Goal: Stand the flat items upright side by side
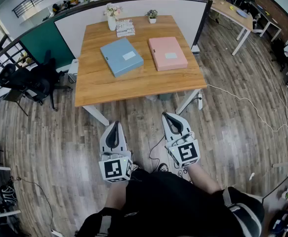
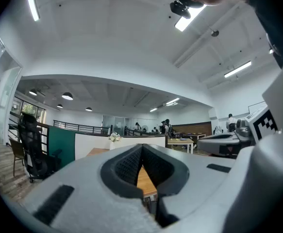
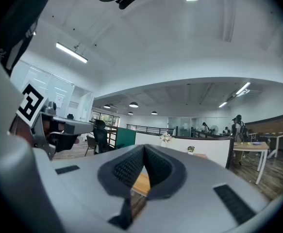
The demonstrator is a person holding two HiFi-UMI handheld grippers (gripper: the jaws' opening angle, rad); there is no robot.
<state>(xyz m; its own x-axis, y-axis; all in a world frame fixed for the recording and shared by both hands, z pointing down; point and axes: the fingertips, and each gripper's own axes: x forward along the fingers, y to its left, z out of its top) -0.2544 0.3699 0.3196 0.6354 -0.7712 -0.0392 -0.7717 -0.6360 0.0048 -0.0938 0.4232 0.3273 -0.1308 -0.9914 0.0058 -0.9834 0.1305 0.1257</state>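
Folders: blue folder [image 1: 121,56] and pink folder [image 1: 167,53] lie flat and apart on the table [image 1: 139,85], upper middle of the head view; neither stands yet.
Grippers: left gripper [image 1: 115,124] and right gripper [image 1: 168,116], lower middle, jaws together, empty.
Why: likely just approaching, well short of the table.

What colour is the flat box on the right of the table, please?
The box is pink; head view.
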